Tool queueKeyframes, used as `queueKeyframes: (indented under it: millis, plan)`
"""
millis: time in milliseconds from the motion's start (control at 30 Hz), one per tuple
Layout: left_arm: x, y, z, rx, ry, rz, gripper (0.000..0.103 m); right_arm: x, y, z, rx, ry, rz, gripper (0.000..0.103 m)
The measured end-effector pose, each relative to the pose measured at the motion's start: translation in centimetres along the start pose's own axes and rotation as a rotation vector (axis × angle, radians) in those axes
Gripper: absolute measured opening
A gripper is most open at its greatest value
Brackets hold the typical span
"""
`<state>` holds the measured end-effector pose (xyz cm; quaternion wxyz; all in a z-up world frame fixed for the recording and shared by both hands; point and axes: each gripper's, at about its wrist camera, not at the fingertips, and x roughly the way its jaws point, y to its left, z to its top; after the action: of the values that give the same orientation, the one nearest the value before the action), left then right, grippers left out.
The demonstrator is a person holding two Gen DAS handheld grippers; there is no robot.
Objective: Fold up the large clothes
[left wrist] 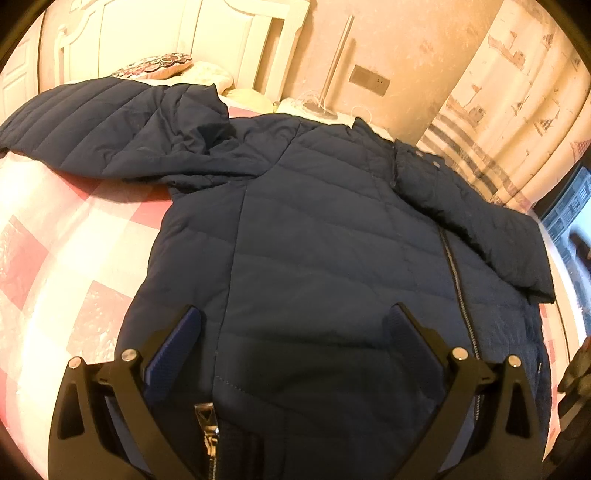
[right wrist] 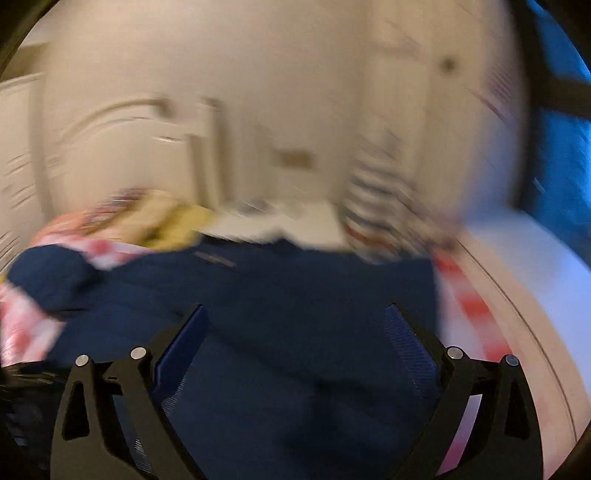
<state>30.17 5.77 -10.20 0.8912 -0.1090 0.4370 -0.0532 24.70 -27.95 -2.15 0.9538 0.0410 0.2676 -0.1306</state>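
Jacket: a dark navy quilted jacket lies spread out on the bed, its hem nearest the camera and its collar towards the headboard.
Left sleeve side: in the left wrist view one sleeve stretches out to the left across the bedspread, creased where it meets the body.
Right side: the other sleeve is folded inward and lies on top of the jacket's body, beside the zip.
Zip pull: a metal zip pull sits at the hem, low between the fingers of the left tool.
Left tool: the left tool hangs over the lower part of the jacket, its blue-padded fingers spread wide, gripping nothing.
Right tool: the right tool is also released, fingers wide apart above the navy cloth, nothing pinched between them; this view is badly blurred.
Bed: a pink-and-white checked bedspread covers the bed under the jacket.
Pillow: a patterned pillow rests against the white headboard.
Background: a printed curtain hangs at the right, with a wall socket plate and a lamp stem beside it.
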Motion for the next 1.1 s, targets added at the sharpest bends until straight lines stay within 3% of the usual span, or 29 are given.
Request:
queueKeyframes:
  millis: [100, 200, 333, 467, 600, 667, 700, 733, 767, 800, 833, 867, 1000, 1100]
  plan:
    - [-0.2, -1.4, 0.8, -0.004, 0.08, -0.032, 0.101, 1.9, -4.2, -2.2, 0.05, 0.098, -0.064, 0.093]
    - [-0.5, -4.3, 3.1, 0.027, 0.086, -0.102, 0.101, 3.4, -6.7, -4.2, 0.085, 0.15, -0.081, 0.093]
    - [2.8, -6.9, 7.3, -0.036, 0.093, -0.136, 0.1, 4.2, -6.8, -4.7, 0.083, 0.151, -0.108, 0.093]
    - [7.2, -8.7, 10.6, -0.104, 0.067, -0.165, 0.09, 4.1, -6.5, -5.1, 0.045, 0.126, -0.089, 0.093]
    - [12.3, -10.3, 11.9, -0.161, 0.106, -0.127, 0.085, 3.8, -6.4, -5.1, 0.07, 0.116, -0.066, 0.093]
    - [12.6, -10.9, 11.8, -0.148, 0.059, -0.075, 0.084, 3.7, -6.4, -5.2, 0.084, 0.112, -0.054, 0.093]
    - [13.0, -11.6, 11.8, -0.117, 0.052, -0.052, 0.081, 3.7, -6.7, -5.2, 0.094, 0.112, -0.046, 0.093]
    - [13.0, -12.4, 11.8, -0.078, 0.043, -0.029, 0.064, 3.7, -6.8, -5.3, 0.101, 0.113, -0.039, 0.093]
    - [12.8, -13.2, 11.6, -0.033, 0.04, -0.059, 0.046, 3.7, -6.9, -5.3, 0.108, 0.115, -0.033, 0.093]
    - [12.6, -13.6, 11.6, -0.011, 0.041, -0.056, 0.041, 3.8, -7.1, -5.3, 0.118, 0.116, -0.029, 0.093]
    - [12.0, -13.8, 11.4, 0.007, 0.03, -0.05, 0.024, 3.8, -7.2, -5.3, 0.126, 0.115, -0.024, 0.093]
    - [11.4, -13.9, 11.3, 0.02, 0.016, -0.053, 0.015, 3.7, -7.3, -5.3, 0.131, 0.114, -0.022, 0.093]
    - [7.6, -13.3, 11.7, 0.01, -0.039, -0.138, 0.011, 3.4, -7.4, -5.4, 0.146, 0.093, -0.008, 0.093]
    - [2.5, -12.2, 12.6, -0.007, -0.107, -0.206, 0.011, 3.2, -7.5, -5.5, 0.153, 0.083, -0.004, 0.093]
